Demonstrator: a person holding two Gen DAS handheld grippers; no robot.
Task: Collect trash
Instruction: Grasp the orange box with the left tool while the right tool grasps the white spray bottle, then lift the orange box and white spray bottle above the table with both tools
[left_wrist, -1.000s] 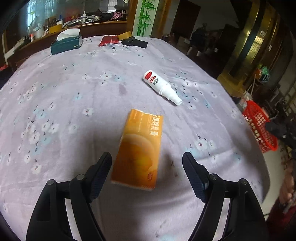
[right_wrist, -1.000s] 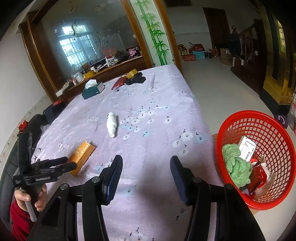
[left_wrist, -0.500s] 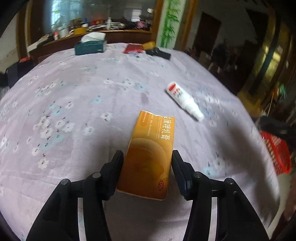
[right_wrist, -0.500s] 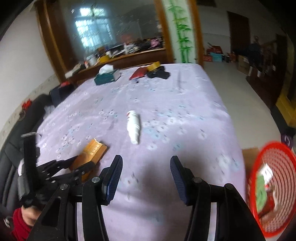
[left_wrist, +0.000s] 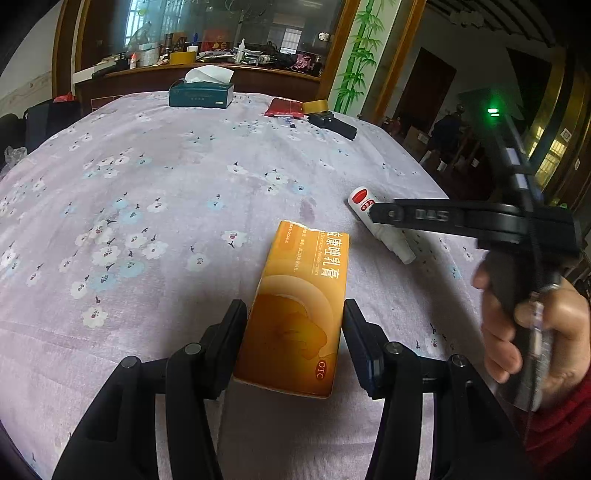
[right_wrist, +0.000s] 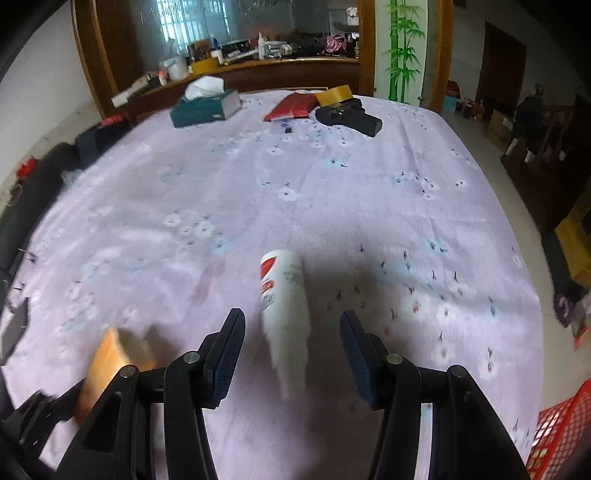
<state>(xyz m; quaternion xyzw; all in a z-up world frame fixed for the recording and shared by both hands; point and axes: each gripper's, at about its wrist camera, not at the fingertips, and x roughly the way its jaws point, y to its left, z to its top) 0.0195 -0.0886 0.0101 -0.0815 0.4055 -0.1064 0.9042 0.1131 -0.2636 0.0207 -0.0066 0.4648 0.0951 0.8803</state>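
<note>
- My left gripper (left_wrist: 293, 336) has just been closing, and its jaws now stand against the two long sides of the orange carton (left_wrist: 297, 314); I read the pads as clamped on it.
- The carton lies flat on the flowered tablecloth (left_wrist: 155, 192), its near half between the fingers and its torn far end pointing away from the camera.
- My right gripper (right_wrist: 291, 350) has its jaws apart, with clear gaps on both sides of the white bottle (right_wrist: 286, 306) (its figure has narrowed slightly within the last moment).
- The bottle lies on its side, red-labelled base away from me, tapered nozzle end reaching between the fingers; neither pad touches it.
- In the left view the right gripper's fingers cross over the bottle's body, a hand (left_wrist: 532, 328) on the handle.
- The red basket (right_wrist: 561, 435) shows only at the lower right edge of the right view, off the table and well apart from both items.
- A tissue box (right_wrist: 205, 107) sits at the far end.
</note>
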